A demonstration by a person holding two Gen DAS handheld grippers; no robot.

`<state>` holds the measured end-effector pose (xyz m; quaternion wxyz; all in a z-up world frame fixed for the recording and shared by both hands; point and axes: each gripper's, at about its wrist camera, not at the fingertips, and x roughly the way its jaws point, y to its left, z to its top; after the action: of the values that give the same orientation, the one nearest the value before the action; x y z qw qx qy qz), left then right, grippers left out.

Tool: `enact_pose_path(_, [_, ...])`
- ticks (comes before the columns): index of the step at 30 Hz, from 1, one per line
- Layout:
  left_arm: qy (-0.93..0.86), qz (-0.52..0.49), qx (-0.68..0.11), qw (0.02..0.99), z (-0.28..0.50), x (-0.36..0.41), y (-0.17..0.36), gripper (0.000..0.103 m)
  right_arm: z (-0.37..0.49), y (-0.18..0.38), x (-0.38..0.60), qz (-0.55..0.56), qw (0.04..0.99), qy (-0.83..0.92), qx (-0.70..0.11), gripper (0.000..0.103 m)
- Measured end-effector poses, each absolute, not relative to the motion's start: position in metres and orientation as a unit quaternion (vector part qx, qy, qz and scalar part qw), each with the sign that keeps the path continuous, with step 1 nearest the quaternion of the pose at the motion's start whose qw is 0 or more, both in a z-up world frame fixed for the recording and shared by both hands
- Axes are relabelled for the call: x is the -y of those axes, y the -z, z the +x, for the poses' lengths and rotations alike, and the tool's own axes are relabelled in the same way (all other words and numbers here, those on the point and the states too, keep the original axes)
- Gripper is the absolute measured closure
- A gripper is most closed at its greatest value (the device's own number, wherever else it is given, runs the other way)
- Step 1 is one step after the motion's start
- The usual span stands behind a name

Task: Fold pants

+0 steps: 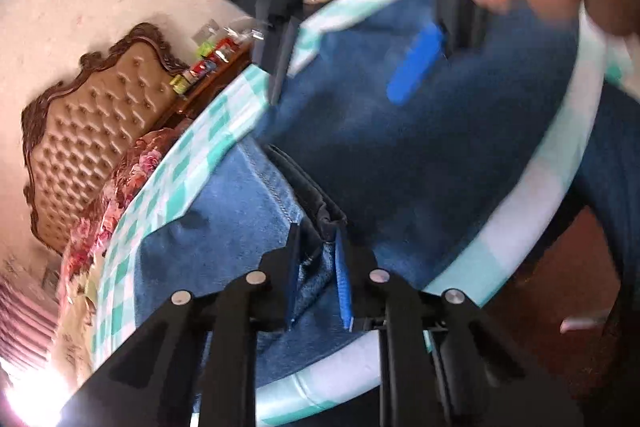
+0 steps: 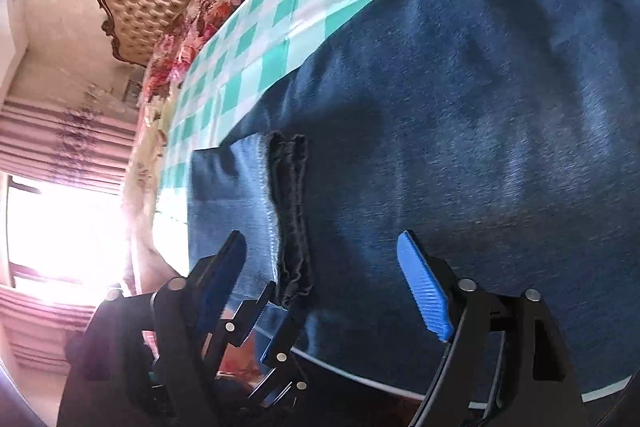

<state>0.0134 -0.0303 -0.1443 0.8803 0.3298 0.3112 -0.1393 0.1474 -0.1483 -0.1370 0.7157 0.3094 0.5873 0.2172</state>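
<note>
Pants [image 2: 460,131] lie spread on the checked counter [image 2: 280,39]. Left gripper [image 1: 318,279] has narrow jaws pinching the hem, presumably to lift a fold; right gripper [image 2: 320,267] hovers, jaws wide, holding nothing.

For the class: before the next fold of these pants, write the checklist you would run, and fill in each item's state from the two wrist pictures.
1. Left hand-held gripper pinching denim: ok, jaws nearly shut on a fold of the pants.
2. Right hand-held gripper gripping: not ok, jaws wide apart over the pants.
3. Hem edges lying together: ok.
4. Pants on the checked tablecloth: ok.
5. Cloth smooth: cannot tell, the left wrist view is blurred.
</note>
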Motion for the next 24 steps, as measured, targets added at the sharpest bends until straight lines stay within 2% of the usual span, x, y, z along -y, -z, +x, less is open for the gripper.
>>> enact_pose_path(8, [0.121,0.28,-0.285,0.909,0.008,0.008,0.1,0.087,0.172,0.153,0.102,0.366,0.622,-0.297,-0.625,0.022])
enact_pose_path(13, [0.124,0.269,-0.276,0.914,0.004,0.008,0.092,0.087,0.195,0.162,0.073,0.365,0.61,-0.306,-0.633,0.023])
enact_pose_path(14, [0.125,0.267,-0.275,0.915,0.004,0.008,0.092,0.087,0.198,0.16,0.07,0.359,0.618,-0.306,-0.629,0.031])
enact_pose_path(15, [0.124,0.264,-0.274,0.916,0.004,0.009,0.092,0.087,0.202,0.157,0.065,0.344,0.631,-0.307,-0.624,0.063])
enact_pose_path(16, [0.118,0.264,-0.272,0.918,0.003,0.011,0.094,0.081,0.205,0.155,0.062,0.333,0.638,-0.301,-0.626,0.088])
enact_pose_path(17, [0.11,0.269,-0.264,0.92,0.001,0.014,0.097,0.071,0.206,0.152,0.061,0.33,0.636,-0.304,-0.627,0.09])
enact_pose_path(18, [0.093,0.285,-0.252,0.92,-0.005,0.018,0.102,0.034,0.205,0.15,0.06,0.328,0.637,-0.31,-0.625,0.091])
enact_pose_path(19, [0.077,0.301,-0.236,0.921,-0.009,0.019,0.106,0.011,0.203,0.145,0.058,0.321,0.641,-0.315,-0.622,0.091])
enact_pose_path(24, [-0.003,0.365,-0.23,0.902,-0.013,0.025,0.135,0.014,0.202,0.122,0.069,0.319,0.65,-0.32,-0.611,0.091])
